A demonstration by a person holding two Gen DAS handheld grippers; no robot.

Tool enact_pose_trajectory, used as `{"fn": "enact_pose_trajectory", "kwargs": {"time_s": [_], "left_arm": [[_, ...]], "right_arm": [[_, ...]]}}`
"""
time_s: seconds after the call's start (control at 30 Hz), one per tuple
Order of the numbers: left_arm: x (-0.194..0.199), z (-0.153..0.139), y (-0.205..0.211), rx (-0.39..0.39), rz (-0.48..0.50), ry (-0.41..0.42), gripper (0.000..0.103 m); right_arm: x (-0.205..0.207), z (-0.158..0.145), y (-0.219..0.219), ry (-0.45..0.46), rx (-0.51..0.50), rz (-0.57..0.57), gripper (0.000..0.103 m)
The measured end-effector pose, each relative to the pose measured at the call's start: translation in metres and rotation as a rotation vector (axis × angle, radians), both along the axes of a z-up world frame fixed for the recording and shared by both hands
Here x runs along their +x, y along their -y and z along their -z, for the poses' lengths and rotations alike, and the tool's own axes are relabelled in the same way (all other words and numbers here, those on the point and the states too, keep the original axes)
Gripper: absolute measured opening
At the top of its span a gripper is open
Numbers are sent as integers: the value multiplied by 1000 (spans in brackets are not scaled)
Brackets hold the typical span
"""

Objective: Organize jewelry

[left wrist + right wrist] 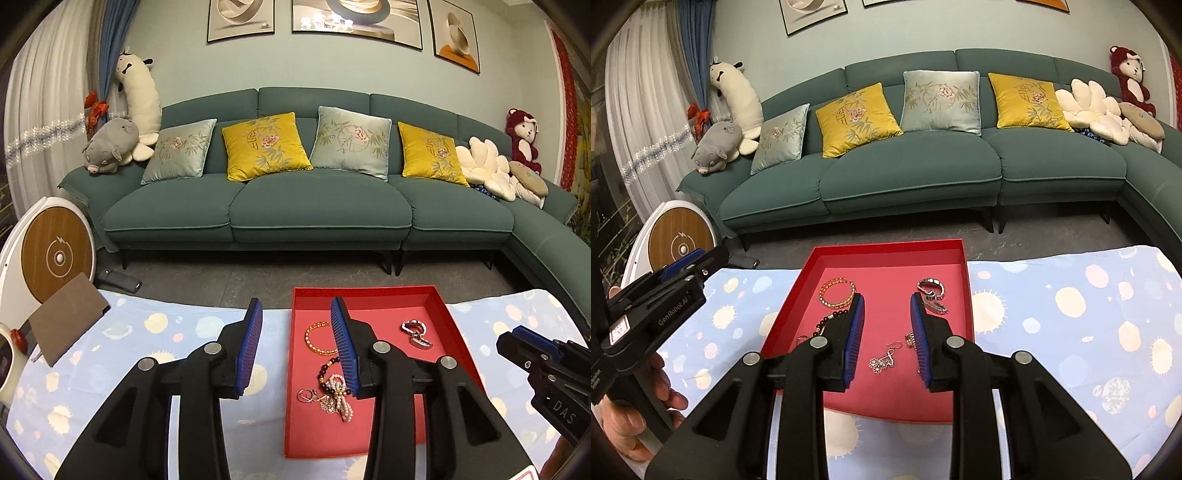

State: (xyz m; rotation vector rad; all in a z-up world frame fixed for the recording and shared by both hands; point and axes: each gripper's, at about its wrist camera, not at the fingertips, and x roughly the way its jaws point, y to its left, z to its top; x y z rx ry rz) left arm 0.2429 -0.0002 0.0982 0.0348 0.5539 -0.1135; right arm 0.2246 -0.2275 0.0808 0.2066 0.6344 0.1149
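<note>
A red tray (448, 317) (798, 291) lies on the patterned cloth. In it are a gold bracelet (314, 338) (836, 293), a silver watch (415, 332) (932, 291), a dark bead string (327, 373) (827, 321) and a pearl and chain tangle (340, 400). A silver flower earring (884, 360) lies between my right fingers. My left gripper (297, 347) is open over the tray's left edge. My right gripper (886, 336) is open above the tray's middle. Each gripper also shows in the other's view (532, 350) (665, 291).
A brown board (68, 319) lies at the table's far left, beside a white round device (55, 254). A teal sofa (314, 206) with cushions and plush toys stands beyond the table across a grey floor. Blue patterned cloth (1071, 314) covers the table.
</note>
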Motion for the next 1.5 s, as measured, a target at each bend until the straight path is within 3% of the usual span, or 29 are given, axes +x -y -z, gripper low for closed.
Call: {"fn": "enact_pose_trajectory", "kwargs": {"time_s": [0.2,0.27,0.37,0.63,1.03,1.1,1.2,1.5], "left_arm": [[-44,-1,11,45,47,-11,37],[-56,5,12,41,54,-46,37],[-72,14,13,15,60,-97,37],[-102,33,17,39,41,-145,42],[-109,56,18,44,27,-196,56],[-108,59,19,43,25,-206,58],[-109,61,23,63,20,-197,68],[-105,67,25,83,-20,-195,70]], "right_arm": [[-39,-5,2,-3,4,8,27],[-51,-1,3,-24,13,12,33],[-66,3,6,-50,29,20,33],[-99,8,-1,-58,-31,42,39],[-111,25,-22,-70,-116,42,59],[-111,27,-22,-68,-119,46,66],[-111,32,-24,-72,-135,49,70],[-105,38,-24,-93,-163,59,72]]}}
